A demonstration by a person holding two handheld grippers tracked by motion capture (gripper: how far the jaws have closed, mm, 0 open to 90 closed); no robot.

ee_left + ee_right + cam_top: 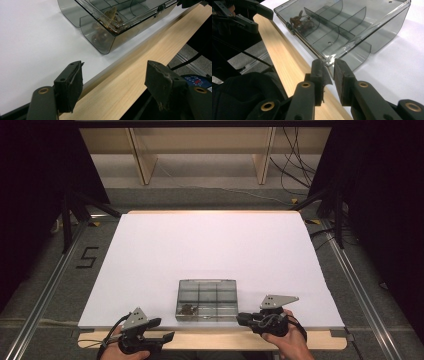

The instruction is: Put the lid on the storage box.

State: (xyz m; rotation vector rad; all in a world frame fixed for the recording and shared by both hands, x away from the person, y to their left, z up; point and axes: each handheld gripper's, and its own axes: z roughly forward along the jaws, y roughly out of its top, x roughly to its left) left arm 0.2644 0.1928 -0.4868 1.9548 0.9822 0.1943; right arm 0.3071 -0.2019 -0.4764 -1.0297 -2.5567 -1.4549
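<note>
A smoky clear compartment box [207, 299] sits near the front edge of the white tabletop [210, 245]. Small brown bits [188, 309] lie in its near-left compartment [110, 16] [299, 21]. My right gripper [242, 319] [329, 63] is at the box's near-right corner, its jaws closed to a thin gap on the lid's corner edge [325, 60]. My left gripper [162, 330] [115, 72] hangs open over the wooden table edge [130, 82], left of the box [112, 27] and apart from it, with nothing between its pads.
A light wooden strip [210, 340] borders the table's front. Metal rails [45, 290] run along both sides on the floor, where a "5" marking [87, 257] lies at left. Wooden shelf legs [142, 162] and loose cables [295, 165] are at the back.
</note>
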